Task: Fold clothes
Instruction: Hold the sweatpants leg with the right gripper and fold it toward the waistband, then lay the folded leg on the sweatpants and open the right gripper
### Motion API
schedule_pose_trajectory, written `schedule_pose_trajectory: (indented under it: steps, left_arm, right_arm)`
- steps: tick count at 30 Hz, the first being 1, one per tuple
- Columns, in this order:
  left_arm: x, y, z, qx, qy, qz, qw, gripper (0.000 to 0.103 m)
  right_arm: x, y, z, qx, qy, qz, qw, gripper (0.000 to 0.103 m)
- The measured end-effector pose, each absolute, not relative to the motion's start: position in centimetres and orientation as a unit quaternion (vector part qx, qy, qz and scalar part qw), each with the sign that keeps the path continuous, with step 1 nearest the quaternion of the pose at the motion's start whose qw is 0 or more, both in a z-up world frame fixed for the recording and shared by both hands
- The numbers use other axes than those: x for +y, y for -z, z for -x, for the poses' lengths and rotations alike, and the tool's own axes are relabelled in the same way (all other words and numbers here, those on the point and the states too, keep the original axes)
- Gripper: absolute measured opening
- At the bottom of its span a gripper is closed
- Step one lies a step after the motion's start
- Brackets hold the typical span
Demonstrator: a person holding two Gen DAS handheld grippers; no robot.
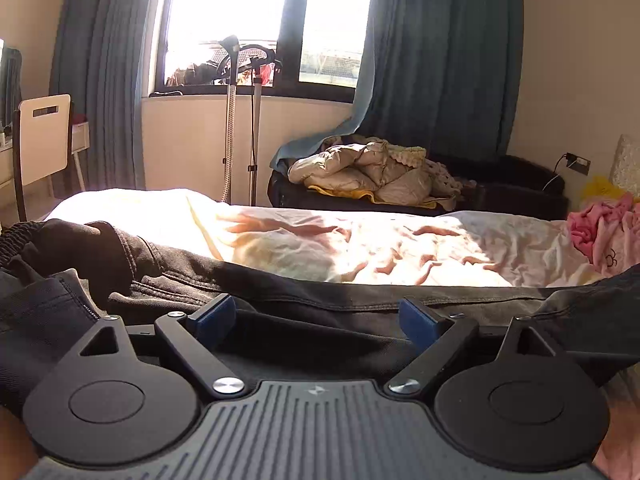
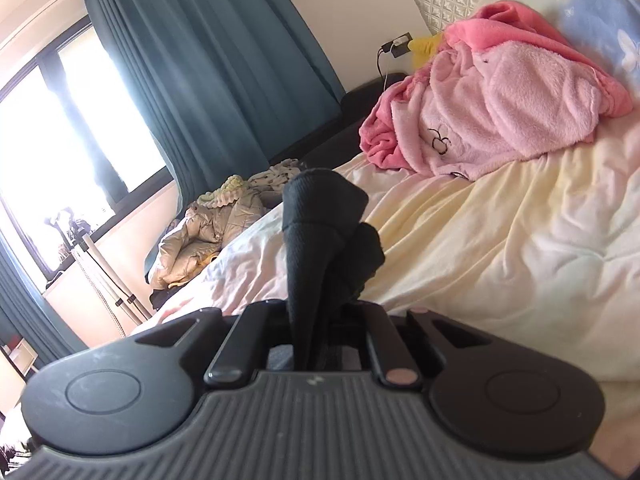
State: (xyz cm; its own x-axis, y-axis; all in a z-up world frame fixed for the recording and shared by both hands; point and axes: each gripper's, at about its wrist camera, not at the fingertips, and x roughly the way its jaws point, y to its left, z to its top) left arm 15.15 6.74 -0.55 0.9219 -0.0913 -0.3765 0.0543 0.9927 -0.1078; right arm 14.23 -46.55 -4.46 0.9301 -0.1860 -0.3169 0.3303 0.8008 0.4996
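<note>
My left gripper (image 1: 318, 320) gapes wide over dark trousers (image 1: 168, 276) at lower frame; my right gripper (image 2: 320, 320) pinches black cloth (image 2: 320, 216), centre frame.

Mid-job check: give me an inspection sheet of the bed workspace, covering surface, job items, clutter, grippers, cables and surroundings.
Surface: bed sheet, cream, wrinkled, partly sunlit.
Job's things: black trousers spread along the near edge of the bed; a bunched piece of black cloth held up over the bed.
Clutter: pink fleece pile near the headboard; beige puffer jacket on the dark couch behind the bed.
Grippers: left gripper open over the trousers, nothing pinched; right gripper shut on the black cloth.
Cables: charger cable plugged into the wall socket.
Surroundings: window, teal curtains, metal stand, chair.
</note>
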Motion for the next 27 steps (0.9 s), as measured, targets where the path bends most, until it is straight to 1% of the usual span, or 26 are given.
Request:
schedule_pose_trajectory:
  steps: [4, 8, 10, 13, 16, 18, 22, 25, 27]
  left_arm:
    - [10.0, -0.6, -15.5, 0.159, -0.004, 0.110, 0.981, 0.091]
    - [13.3, -0.3, -16.1, 0.138, -0.044, 0.178, 0.973, 0.091]
    - [15.0, -0.2, -16.1, 0.135, -0.060, 0.205, 0.968, 0.091]
    - [18.2, -0.6, -15.5, 0.115, -0.074, 0.269, 0.954, 0.091]
    - [20.5, -0.9, -14.9, 0.095, -0.075, 0.305, 0.945, 0.091]
    - [21.7, -0.8, -14.5, 0.084, -0.077, 0.317, 0.941, 0.091]
    - [22.4, 0.0, -15.0, 0.094, -0.075, 0.315, 0.942, 0.092]
    - [22.3, 0.4, -15.3, 0.104, -0.062, 0.302, 0.946, 0.092]
    - [22.3, 0.7, -15.8, 0.115, -0.054, 0.301, 0.945, 0.092]
  right_arm:
    - [-42.0, -0.4, -15.9, 0.106, 0.122, -0.229, 0.960, 0.008]
    - [-34.2, -4.8, -17.7, 0.063, 0.093, -0.164, 0.980, 0.008]
    - [-28.8, -6.1, -18.8, 0.051, 0.064, -0.133, 0.988, 0.008]
    - [-20.5, -6.4, -20.3, 0.045, 0.001, -0.072, 0.996, 0.008]
    - [-11.1, -4.6, -20.9, 0.050, -0.088, -0.024, 0.995, 0.008]
    - [-5.3, -2.1, -20.7, 0.067, -0.148, -0.009, 0.987, 0.008]
    - [4.7, 6.2, -19.9, 0.156, -0.223, 0.066, 0.960, 0.008]
    - [5.8, 8.8, -19.1, 0.167, -0.217, 0.082, 0.958, 0.009]
    - [5.4, 8.4, -19.1, 0.169, -0.217, 0.072, 0.959, 0.011]
